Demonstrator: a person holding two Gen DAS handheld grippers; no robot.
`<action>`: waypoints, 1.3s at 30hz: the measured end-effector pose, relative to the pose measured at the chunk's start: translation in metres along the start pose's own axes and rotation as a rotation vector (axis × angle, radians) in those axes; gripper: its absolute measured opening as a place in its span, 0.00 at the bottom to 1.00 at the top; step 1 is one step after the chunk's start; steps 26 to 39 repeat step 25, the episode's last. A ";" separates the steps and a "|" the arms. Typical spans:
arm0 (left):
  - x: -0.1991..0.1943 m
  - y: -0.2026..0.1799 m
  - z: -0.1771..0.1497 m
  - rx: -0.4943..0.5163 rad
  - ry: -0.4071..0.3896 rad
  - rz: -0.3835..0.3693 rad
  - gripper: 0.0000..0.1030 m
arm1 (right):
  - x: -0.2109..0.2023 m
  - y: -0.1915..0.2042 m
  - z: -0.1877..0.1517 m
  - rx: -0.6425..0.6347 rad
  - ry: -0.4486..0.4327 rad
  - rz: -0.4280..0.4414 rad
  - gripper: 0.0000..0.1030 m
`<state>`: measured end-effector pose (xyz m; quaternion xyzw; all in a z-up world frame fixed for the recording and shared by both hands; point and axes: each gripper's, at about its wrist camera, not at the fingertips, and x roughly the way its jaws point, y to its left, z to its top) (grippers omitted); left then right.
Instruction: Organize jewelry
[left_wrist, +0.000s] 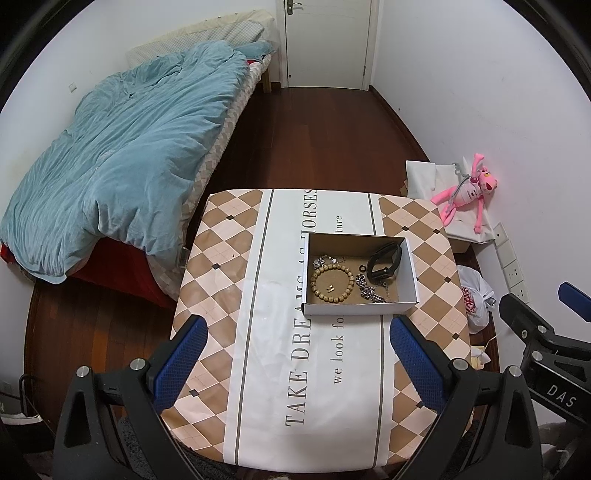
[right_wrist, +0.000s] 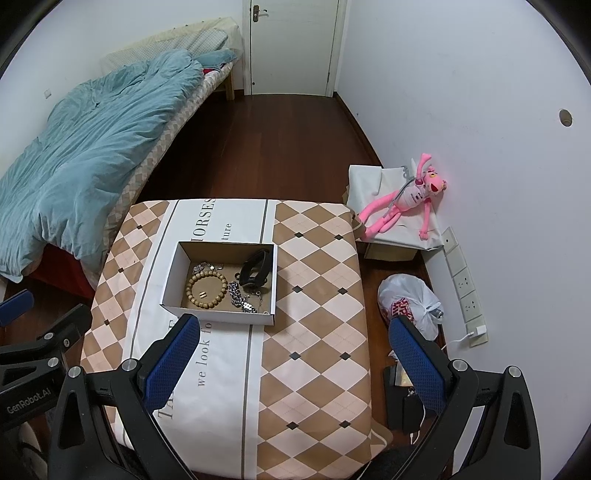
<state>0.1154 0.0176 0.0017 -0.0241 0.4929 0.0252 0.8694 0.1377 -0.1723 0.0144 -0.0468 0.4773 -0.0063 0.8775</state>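
— Jewelry sits in the shallow white cardboard box with a brown floor, on the table under the brown-and-cream diamond-patterned cloth with a white printed stripe. What lies inside, left to right?

— At the far left corner, a small tangled silver charm chain. Just in front of it, the round bracelet of tan wooden beads, lying flat, with two tiny gold pieces inside its ring. Then the chunky silver link chain, heaped near the front wall. At the right, the black wristband stands on edge against the far right wall, a small black ring beside it.

— And the left hand-held gripper?

— Spread wide, blue-padded fingers well apart, nothing between them. It hangs over the near part of the table, short of the box, touching nothing.

— The right hand-held gripper?

— Equally wide and empty. Its left finger is over the cloth near the box's front corner; the other is out past the table edge, above the floor by the white plastic bag with red print. Neither tool touches the box.
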 end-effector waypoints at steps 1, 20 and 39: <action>0.000 -0.001 0.001 -0.001 0.000 -0.003 0.98 | 0.000 0.000 0.000 0.000 0.000 0.001 1.00; -0.001 -0.002 0.000 0.001 0.001 -0.001 0.98 | -0.001 0.000 0.000 0.002 -0.001 0.001 1.00; -0.003 -0.003 -0.004 0.003 -0.006 -0.003 0.98 | -0.001 -0.001 0.000 0.002 0.000 -0.001 1.00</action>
